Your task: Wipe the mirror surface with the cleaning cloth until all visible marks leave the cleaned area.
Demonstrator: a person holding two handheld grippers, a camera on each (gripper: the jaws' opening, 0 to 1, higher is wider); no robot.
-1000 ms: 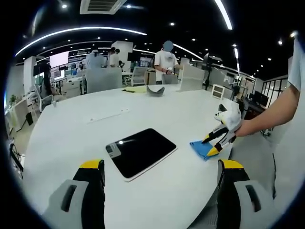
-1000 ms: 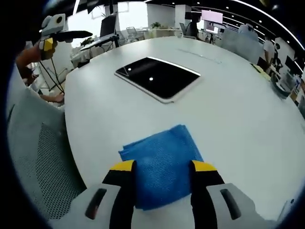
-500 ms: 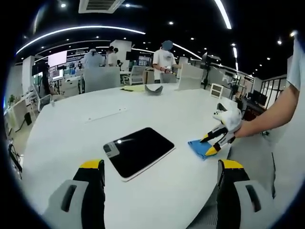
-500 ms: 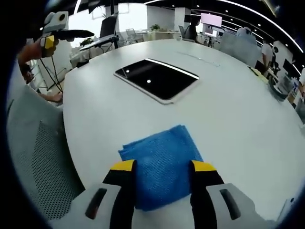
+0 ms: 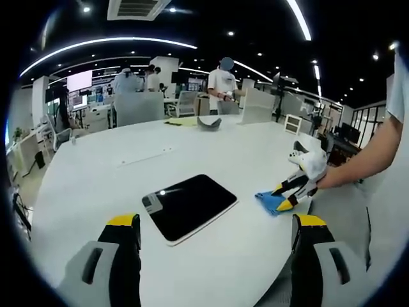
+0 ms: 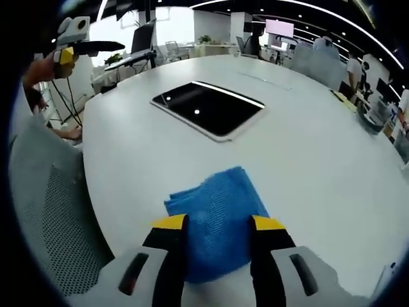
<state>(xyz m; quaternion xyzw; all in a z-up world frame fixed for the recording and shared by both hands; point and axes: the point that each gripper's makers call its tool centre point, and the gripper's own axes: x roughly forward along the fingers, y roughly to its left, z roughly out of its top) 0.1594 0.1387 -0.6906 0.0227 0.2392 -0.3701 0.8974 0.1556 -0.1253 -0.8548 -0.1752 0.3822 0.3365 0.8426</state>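
The mirror [image 5: 188, 204] is a dark rectangular slab with a white rim, lying flat on the round white table [image 5: 96, 179]. It reflects ceiling lights in the right gripper view [image 6: 208, 107]. A blue cleaning cloth [image 6: 217, 214] lies near the table's edge between the jaws of my right gripper [image 6: 218, 224], which straddle it and stand open. In the left gripper view a gloved hand holds that right gripper [image 5: 287, 195] tip-down on the cloth [image 5: 270, 202]. My left gripper [image 5: 216, 222] hovers open in front of the mirror, holding nothing, and appears far off in the right gripper view [image 6: 83, 46].
A grey mesh chair [image 6: 45, 211] stands beside the table's edge. At the far side lie a grey bowl-like object [image 5: 208, 121], yellow paper [image 5: 182, 120] and a thin white strip [image 5: 144, 155]. People and office chairs stand beyond the table.
The right gripper's jaws have drawn slightly closer together around the cloth, and the cloth's near edge has bunched a little. The mirror and the left gripper have hardly moved.
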